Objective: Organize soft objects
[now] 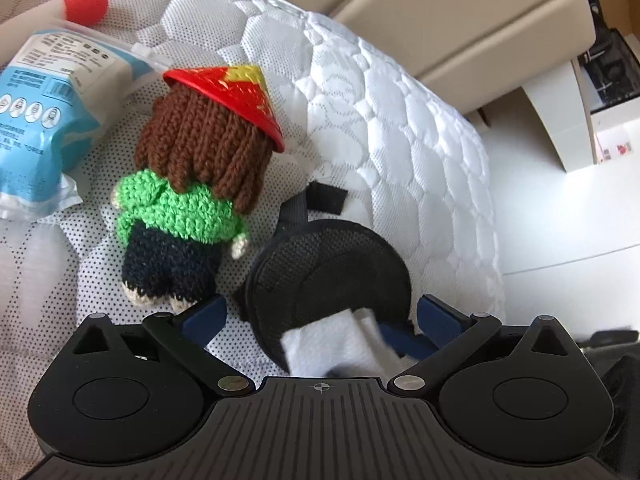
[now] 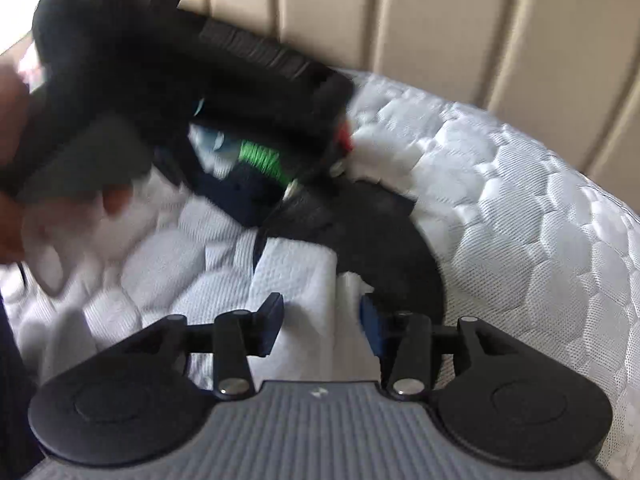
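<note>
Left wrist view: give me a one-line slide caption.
Left gripper open over a black mesh pad and white tissue, beside a crocheted doll on a quilted mattress.

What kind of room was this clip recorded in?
Most likely a bedroom. The objects lie on a bare quilted mattress, a padded beige headboard stands behind it, and a crocheted doll lies on the mattress.
</note>
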`<state>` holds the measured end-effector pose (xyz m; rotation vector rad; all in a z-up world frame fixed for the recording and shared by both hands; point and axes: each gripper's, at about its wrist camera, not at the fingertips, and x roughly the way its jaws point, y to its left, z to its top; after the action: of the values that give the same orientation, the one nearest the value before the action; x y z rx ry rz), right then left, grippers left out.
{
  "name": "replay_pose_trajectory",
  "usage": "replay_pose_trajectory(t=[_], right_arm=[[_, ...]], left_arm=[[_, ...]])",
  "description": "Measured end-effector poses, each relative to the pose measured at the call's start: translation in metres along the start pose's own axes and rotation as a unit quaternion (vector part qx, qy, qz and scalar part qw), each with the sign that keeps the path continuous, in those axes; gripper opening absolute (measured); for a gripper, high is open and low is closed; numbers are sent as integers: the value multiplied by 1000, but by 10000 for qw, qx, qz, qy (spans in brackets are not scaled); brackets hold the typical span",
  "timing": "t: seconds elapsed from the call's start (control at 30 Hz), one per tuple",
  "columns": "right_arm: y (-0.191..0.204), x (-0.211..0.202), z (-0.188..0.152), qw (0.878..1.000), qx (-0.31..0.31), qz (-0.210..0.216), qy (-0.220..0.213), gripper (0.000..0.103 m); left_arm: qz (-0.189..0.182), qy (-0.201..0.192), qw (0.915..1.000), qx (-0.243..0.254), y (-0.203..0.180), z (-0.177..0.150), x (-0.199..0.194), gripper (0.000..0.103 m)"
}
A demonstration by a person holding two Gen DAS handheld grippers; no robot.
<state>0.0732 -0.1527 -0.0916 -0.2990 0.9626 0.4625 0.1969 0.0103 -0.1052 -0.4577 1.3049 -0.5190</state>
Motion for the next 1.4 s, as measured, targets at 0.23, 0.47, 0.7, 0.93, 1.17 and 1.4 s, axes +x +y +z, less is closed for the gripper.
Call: replay_pose_trajectory(t=[0.23, 0.47, 0.7, 0.93, 1.17, 1.4], right_arm=[[-22, -17, 0, 9956, 826, 433, -45, 9], [-84, -15, -19, 9773, 1888, -792, 543, 9], [-120, -51, -22, 9558, 2684, -1177, -244, 9], [-138, -85, -23, 9376, 3153, -1040, -1030, 9], [-157, -96, -25, 9281, 3419, -850, -1205, 9], [-155, -95, -25, 9294, 3447, -594, -1174, 9]], left_arm=[[-58, -10, 9999, -97, 3, -2, 2, 103], [252, 110, 9994, 198, -7, -9, 26, 103], [774, -738, 9844, 1399, -47, -20, 38, 82], [1324, -1990, 9338, 2662, -91, -41, 0, 24], [2090, -2641, 8393, 4269, -126, -82, 3, 26], [944, -1785, 9705, 1315, -73, -35, -41, 79]])
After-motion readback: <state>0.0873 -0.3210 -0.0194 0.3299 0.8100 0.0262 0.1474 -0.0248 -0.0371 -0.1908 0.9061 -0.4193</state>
